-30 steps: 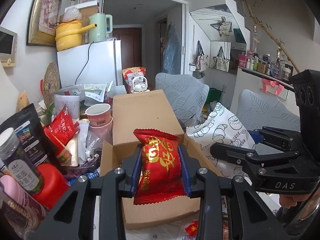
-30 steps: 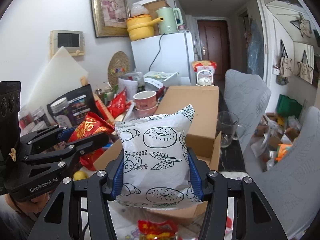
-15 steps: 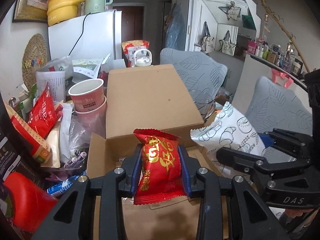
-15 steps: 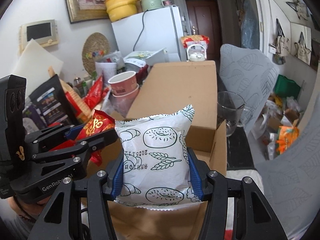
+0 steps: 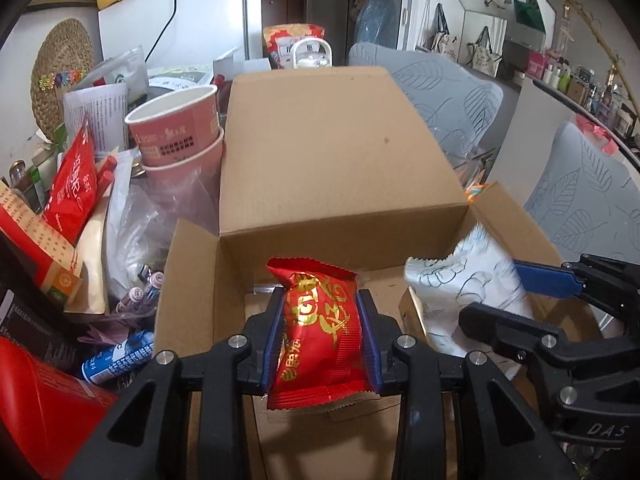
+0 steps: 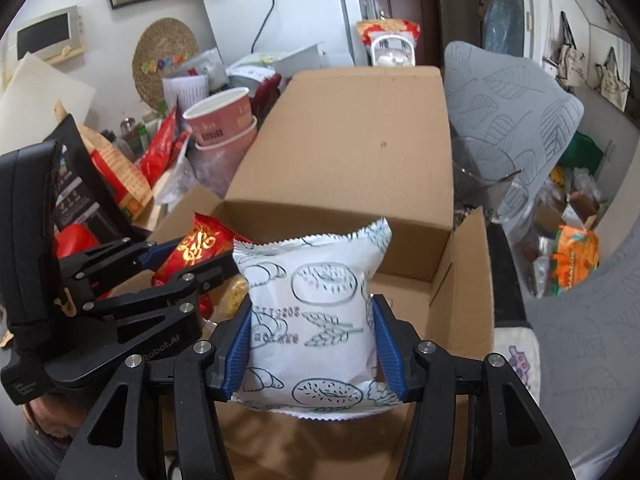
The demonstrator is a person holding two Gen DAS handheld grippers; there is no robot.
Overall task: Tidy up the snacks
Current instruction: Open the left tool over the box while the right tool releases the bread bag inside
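2 grippers, 2 snack packs, both over the open cardboard box point(image 5: 192, 280). Going L to R in the left wrist view: far L we see a red pouch point(image 5: 74, 184) leaning in the clutter, then 2 stacked pink paper cups point(image 5: 178, 132) just beside the box's raised rear flap point(image 5: 332, 148). Pens and a blue tube point(image 5: 116, 360) lie near the box's L flap.

Center: our left gripper point(image 5: 322, 334) pinches the red snack packet point(image 5: 320, 332) w/ gold characters. Its blue pads point(image 5: 273, 340) press the packet's 2 side edges; the packet stands upright between them, top seam sticking up past the fingertips, bottom seam hanging below. It sits above the box opening, near the L-center of the interior.

R of that: the white pastry packet point(image 5: 472, 280), blurred here, held side-on by our right gripper point(image 5: 520, 296), over the R part of the box.

Right wrist view, L to R: the left gripper point(image 6: 188, 258) comes in from the L w/ the red snack packet point(image 6: 200, 244) between its fingers. Center, our right gripper point(image 6: 312, 344) squeezes the white pastry packet point(image 6: 312, 312); blue pads point(image 6: 240, 344) clamp its 2 sides at mid-height, packet upright, serrated top edge above the tips, bottom edge below. Beneath it is the box floor point(image 6: 404, 292). R of the box: a glass jug point(image 6: 480, 176) touching or just beside the R flap, we can't tell which. Further R, a grey leaf-print chair point(image 6: 508, 96).
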